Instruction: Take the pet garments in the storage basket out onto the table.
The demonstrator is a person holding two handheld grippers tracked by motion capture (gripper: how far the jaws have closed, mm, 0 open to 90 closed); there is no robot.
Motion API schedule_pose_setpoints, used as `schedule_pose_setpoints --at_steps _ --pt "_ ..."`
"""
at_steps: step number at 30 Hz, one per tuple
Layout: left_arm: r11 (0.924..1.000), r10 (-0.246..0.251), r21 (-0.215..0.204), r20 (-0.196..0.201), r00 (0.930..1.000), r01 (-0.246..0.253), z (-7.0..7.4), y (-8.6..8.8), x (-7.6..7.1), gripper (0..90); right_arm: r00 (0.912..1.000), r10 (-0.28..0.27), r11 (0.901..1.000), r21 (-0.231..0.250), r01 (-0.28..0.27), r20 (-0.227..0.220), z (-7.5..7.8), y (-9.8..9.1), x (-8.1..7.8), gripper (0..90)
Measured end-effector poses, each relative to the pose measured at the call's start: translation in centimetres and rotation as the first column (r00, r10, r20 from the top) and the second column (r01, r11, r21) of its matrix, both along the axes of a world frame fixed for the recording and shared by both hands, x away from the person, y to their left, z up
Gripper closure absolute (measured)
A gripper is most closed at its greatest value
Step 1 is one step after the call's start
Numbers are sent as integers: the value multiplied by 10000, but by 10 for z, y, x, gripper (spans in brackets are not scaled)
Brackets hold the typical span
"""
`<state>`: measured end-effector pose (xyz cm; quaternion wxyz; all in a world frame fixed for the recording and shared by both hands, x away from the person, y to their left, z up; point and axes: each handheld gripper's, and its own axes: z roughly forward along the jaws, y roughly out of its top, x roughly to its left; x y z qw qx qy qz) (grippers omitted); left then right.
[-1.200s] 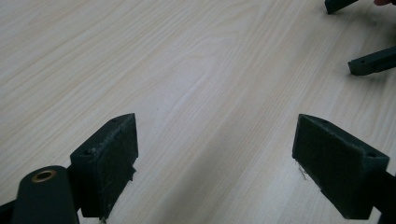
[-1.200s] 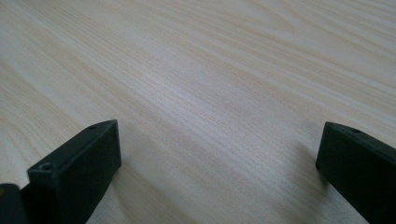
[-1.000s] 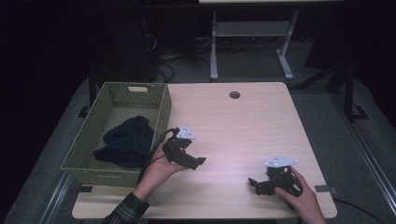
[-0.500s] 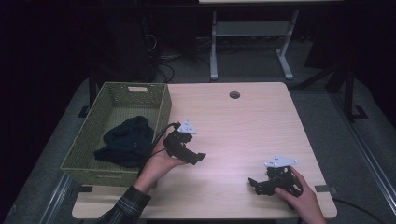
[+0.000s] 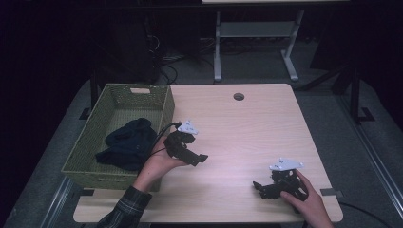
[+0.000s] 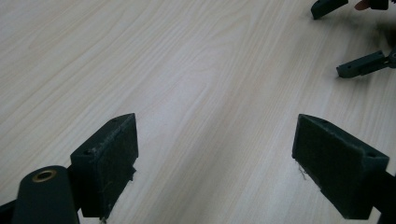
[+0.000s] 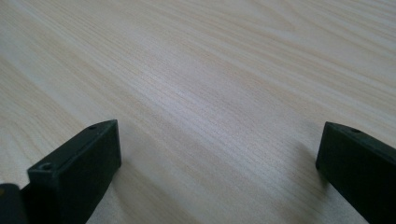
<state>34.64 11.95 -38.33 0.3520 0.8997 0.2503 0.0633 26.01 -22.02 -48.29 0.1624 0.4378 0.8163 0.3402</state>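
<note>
My left gripper (image 5: 190,154) hovers just right of the green wicker basket (image 5: 164,107), jaws spread wide over bare wooden table (image 5: 247,128). I judge it is placed to reach in for the dark cloth (image 5: 127,142) lying in that basket. My right gripper (image 5: 266,186) rests low, well right of the basket, also wide and empty.

No readable text, labels, brands or numbers on any surface.
</note>
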Motion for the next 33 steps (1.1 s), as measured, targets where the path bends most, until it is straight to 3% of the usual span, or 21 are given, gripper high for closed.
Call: schedule_pose_setpoints --at_steps 3,7,12,17,26,33 --pt "9998 78 -190 -85 9999 -80 3 2 1 139 10000 -9 10000 15 9 -6 0 0 0 0" --pt "9999 8 -142 -138 9999 -10 8 4 0 139 10000 -11 10000 3 11 -10 0 0 0 0" --pt "9996 -11 -279 -18 10000 10 16 9 -1 139 10000 -12 10000 13 12 -10 0 0 0 0" --pt "9988 102 -480 116 9999 -96 25 18 -1 139 10000 -9 10000 15 9 -7 0 0 0 0" --pt "9987 238 -459 215 9995 -228 35 37 1 139 10000 10 10000 4 -10 34 0 0 0 0" --pt "9957 652 -679 316 9974 -630 43 54 2 139 10000 26 10000 -2 -26 37 0 0 0 0"
